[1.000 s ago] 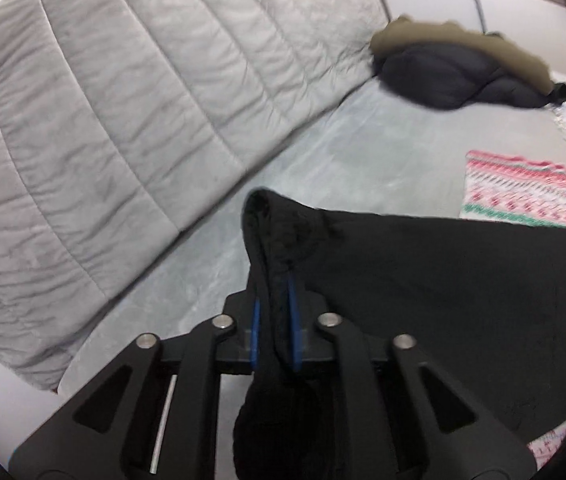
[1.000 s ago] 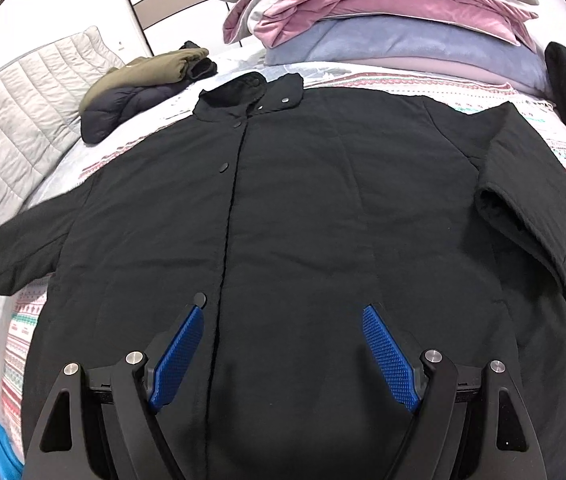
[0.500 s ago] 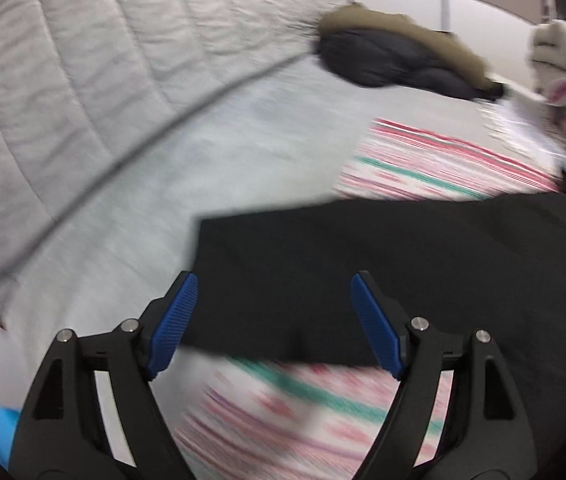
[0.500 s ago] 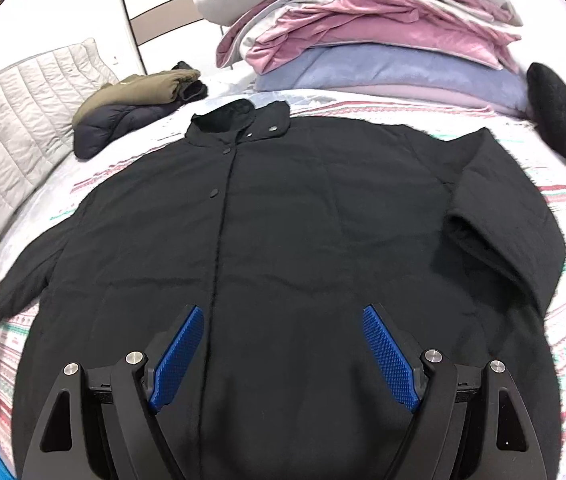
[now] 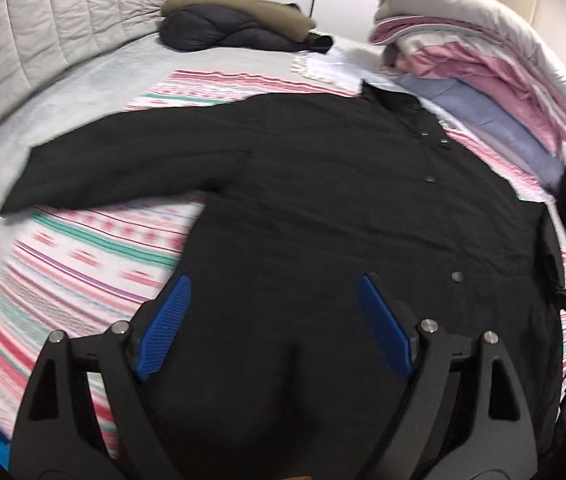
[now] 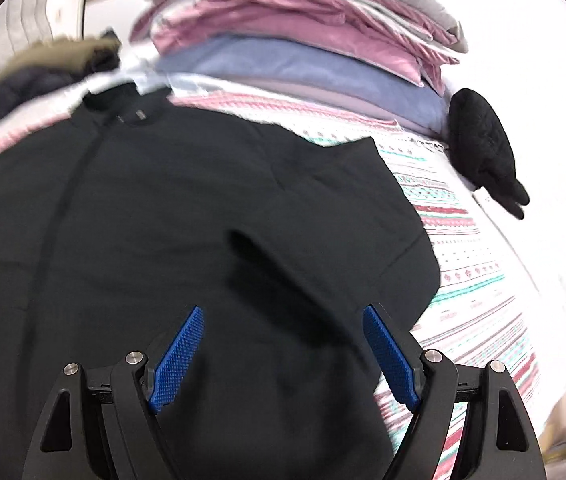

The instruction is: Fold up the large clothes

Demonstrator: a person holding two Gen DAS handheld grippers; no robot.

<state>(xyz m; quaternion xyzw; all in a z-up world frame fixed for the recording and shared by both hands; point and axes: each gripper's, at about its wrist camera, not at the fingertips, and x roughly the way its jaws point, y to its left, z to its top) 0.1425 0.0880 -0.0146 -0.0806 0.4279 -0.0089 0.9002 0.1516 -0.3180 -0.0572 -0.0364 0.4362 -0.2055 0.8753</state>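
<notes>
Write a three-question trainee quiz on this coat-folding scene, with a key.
1. True or false: the left gripper grips a sleeve of the black coat.
2. Which lies on the bed beyond the coat's collar? A: stacked blankets, B: a suitcase, C: a lamp.
3. Fill in: the jaws of the right gripper stand ____.

Key: 1 false, its jaws have just been opening, with nothing between them; 2 A; 3 open.

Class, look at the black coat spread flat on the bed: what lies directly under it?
Under the black buttoned coat lies a striped pink, green and white patterned blanket, showing around the coat's edges. Whatever the coat's body covers is hidden.
</notes>
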